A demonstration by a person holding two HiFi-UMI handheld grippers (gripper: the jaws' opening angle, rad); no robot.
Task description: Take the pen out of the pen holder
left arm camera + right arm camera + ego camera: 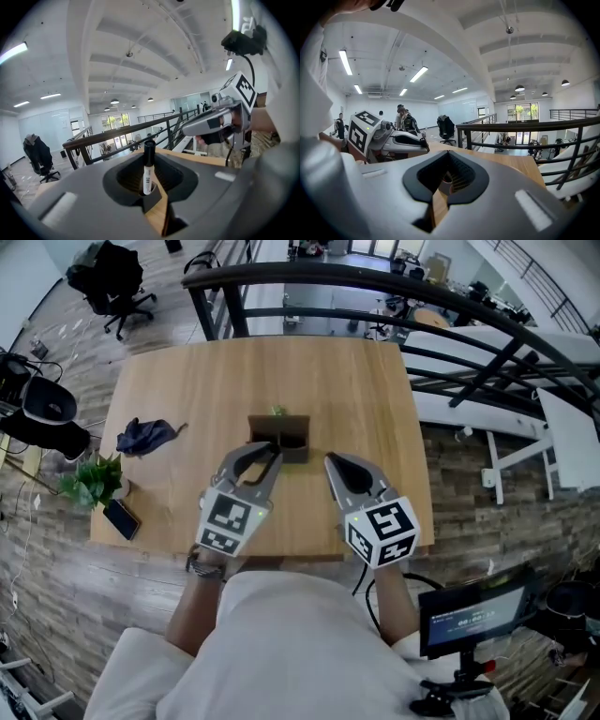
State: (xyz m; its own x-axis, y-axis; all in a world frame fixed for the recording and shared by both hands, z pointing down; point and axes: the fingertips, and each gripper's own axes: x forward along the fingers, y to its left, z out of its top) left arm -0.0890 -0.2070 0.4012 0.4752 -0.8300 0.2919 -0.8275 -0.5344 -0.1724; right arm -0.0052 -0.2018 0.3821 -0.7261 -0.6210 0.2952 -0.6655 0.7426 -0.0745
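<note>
A dark brown pen holder (pixel 281 438) stands in the middle of the wooden table (pixel 187 390). Through the hollow of the left jaws, the left gripper view shows a pen (pixel 148 168) with a black cap and white body, upright in the holder (pixel 151 200). My left gripper (pixel 273 457) (pixel 157 207) is shut just in front of the holder, its tips close to the near wall, holding nothing. To the right, my right gripper (pixel 330 461) (pixel 435 202) is shut and empty, with the holder (pixel 451 181) showing through its hollow.
A blue cloth (pixel 145 435) lies at the table's left. A potted plant (pixel 92 480) and a phone (pixel 123 518) sit at the near left corner. A black railing (pixel 394 287) runs behind the table. A small screen (pixel 473 615) stands at lower right.
</note>
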